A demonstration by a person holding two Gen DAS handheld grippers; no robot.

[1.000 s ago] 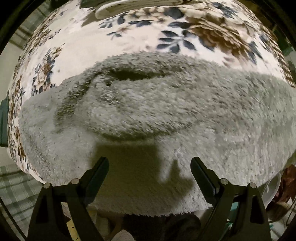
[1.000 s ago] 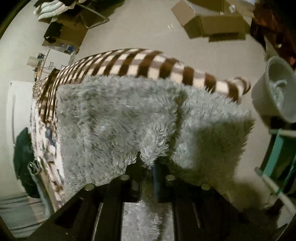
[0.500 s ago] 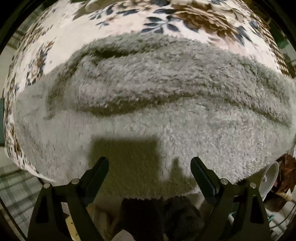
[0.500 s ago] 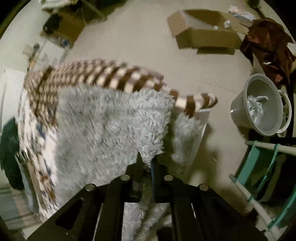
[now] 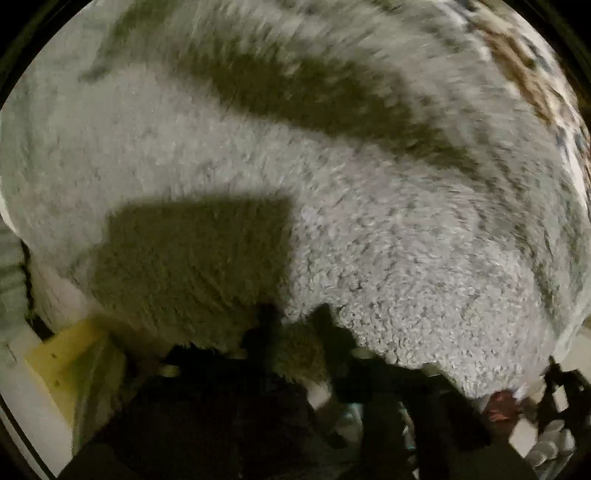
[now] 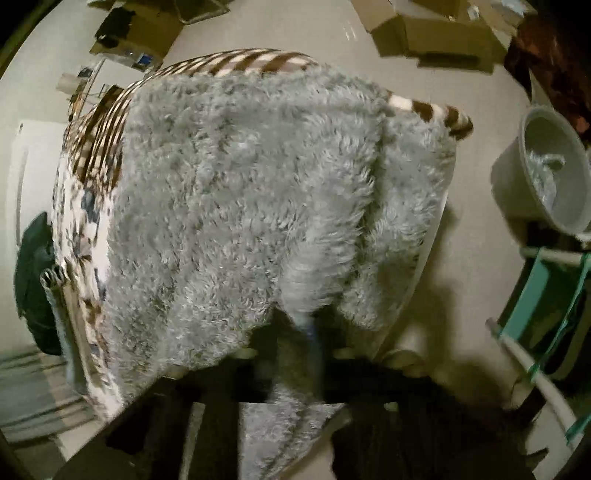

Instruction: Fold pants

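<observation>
The grey fluffy pants [image 5: 369,229] fill the left wrist view, lying on a floral sheet [image 5: 524,70]. My left gripper [image 5: 295,332] sits at the pants' near edge, its fingers close together with fleece between them; the frame is blurred. In the right wrist view the pants [image 6: 240,192] drape over the bed's corner. My right gripper [image 6: 299,332] is shut on a bunch of the pants' edge, with fleece hanging down between its fingers.
A brown and white striped blanket [image 6: 96,136] lies under the pants. A grey bucket [image 6: 550,177] and a teal frame [image 6: 546,295] stand on the floor at right. Cardboard boxes [image 6: 436,33] lie beyond the bed. A yellow block [image 5: 66,354] shows at lower left.
My left gripper was open above the pants and has dropped to their near edge and closed on the fleece. My right gripper stays shut on the pants and has shifted with them.
</observation>
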